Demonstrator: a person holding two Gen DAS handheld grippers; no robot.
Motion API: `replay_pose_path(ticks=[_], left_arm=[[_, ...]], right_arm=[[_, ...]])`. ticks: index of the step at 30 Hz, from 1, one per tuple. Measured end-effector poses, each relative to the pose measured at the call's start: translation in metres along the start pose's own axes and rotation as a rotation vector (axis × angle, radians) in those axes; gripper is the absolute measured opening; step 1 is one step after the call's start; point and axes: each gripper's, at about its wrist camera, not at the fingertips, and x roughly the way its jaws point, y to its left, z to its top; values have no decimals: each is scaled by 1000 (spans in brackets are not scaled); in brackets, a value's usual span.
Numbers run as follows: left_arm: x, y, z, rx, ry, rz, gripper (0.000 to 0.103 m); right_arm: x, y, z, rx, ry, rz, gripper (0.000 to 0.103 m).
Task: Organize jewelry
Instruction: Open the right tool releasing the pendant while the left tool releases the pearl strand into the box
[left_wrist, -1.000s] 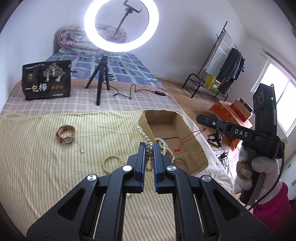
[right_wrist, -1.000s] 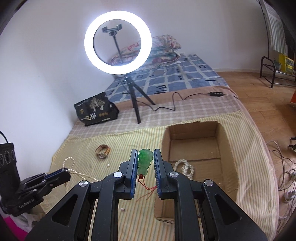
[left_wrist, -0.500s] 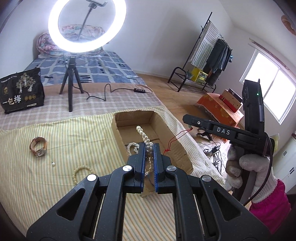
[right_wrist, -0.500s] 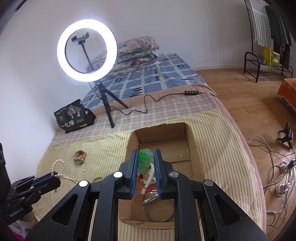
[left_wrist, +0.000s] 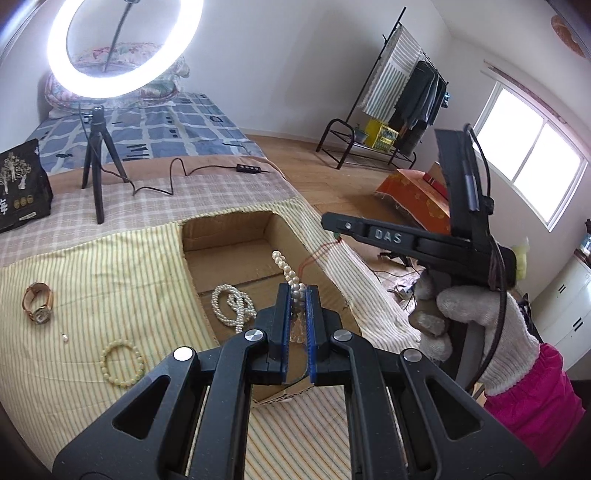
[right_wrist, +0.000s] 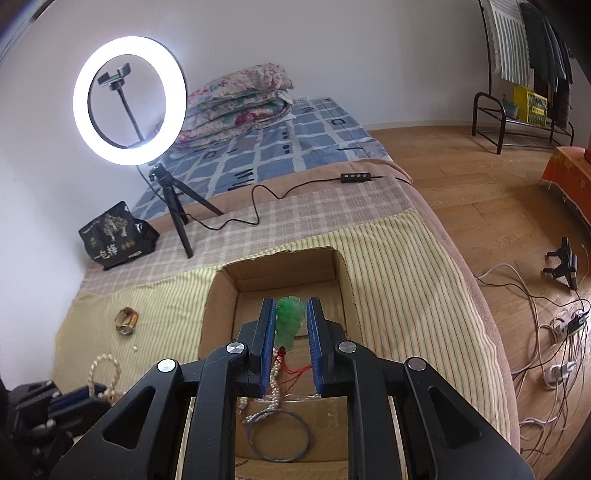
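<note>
Both tongs hang over the open brown cardboard box (right_wrist: 343, 273) at frame centre, the left gripper (left_wrist: 296, 295) clamping a white pearl strand (left_wrist: 290, 273), the right gripper (right_wrist: 291, 312) pinching a green jade pendant (right_wrist: 290, 319).

One cardboard box (left_wrist: 236, 236) sat on the bed. Two pearl strands showed: one in the box (left_wrist: 231, 304), one pinched in a gripper (left_wrist: 286, 267). There was one green jade pendant (right_wrist: 290, 317), one wristwatch (left_wrist: 37, 306), one beaded bracelet (left_wrist: 120, 363), one loose pearl (left_wrist: 65, 336) and one thin bangle (right_wrist: 279, 435).
</note>
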Motion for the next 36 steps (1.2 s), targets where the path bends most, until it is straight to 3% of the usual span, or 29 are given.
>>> replay_pose_path(ticks=[15, 26, 28, 29, 30, 31, 33, 36], left_arm=[[38, -32, -29, 82, 106, 2, 5], [37, -35, -32, 110, 101, 16, 5], [36, -34, -32, 112, 98, 23, 5], [35, -35, -32, 114, 99, 26, 6], [35, -35, -32, 115, 100, 29, 12], [34, -34, -32, 114, 97, 29, 25], [33, -34, -32, 111, 89, 34, 32], [31, -32, -30, 113, 85, 39, 32]], right_arm=[[37, -13, -7, 21, 89, 1, 15], [40, -11, -9, 19, 96, -1, 16], [40, -10, -8, 17, 97, -5, 21], [39, -10, -8, 16, 95, -8, 29], [39, -9, -7, 15, 91, -11, 39], [37, -9, -7, 16, 85, -12, 42], [35, -8, -6, 16, 76, -12, 45], [34, -8, -5, 19, 71, -13, 48]])
